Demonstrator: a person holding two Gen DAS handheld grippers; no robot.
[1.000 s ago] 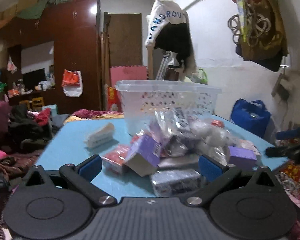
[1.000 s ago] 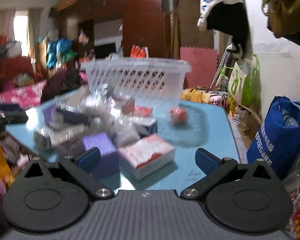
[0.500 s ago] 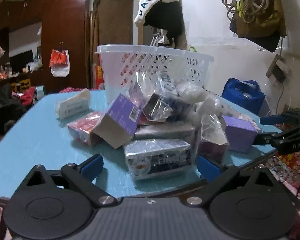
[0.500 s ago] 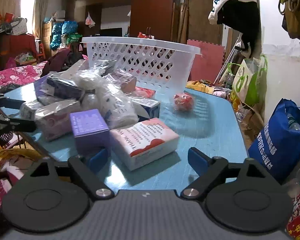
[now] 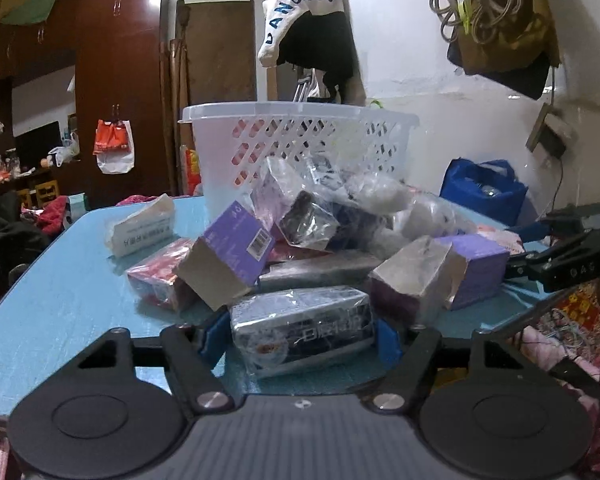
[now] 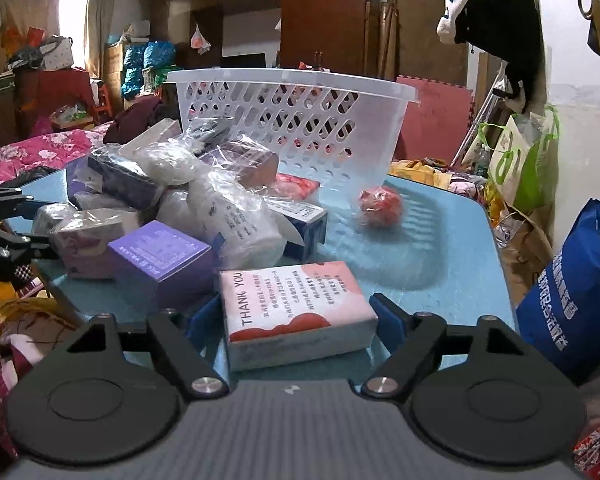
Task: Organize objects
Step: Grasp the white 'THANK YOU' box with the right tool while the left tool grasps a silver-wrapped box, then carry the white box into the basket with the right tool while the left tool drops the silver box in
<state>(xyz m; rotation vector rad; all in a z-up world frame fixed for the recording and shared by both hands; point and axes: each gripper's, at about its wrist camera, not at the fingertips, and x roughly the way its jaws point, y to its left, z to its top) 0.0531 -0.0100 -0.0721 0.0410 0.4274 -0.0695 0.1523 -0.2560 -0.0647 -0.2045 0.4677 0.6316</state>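
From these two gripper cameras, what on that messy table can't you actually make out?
- White basket: its inside, in both views; the walls rise above the cameras.
- Bottom of the pile: lower packages are buried under crinkled plastic wrap.
- Silver pack between the left tongs: label blurred by glare.
- Thank-you box between the right tongs: small print unreadable.
- Red wrapped item: what it is stays unclear.

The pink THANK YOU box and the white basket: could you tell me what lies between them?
In the right wrist view, bare blue table, between the pink THANK YOU box and white basket.
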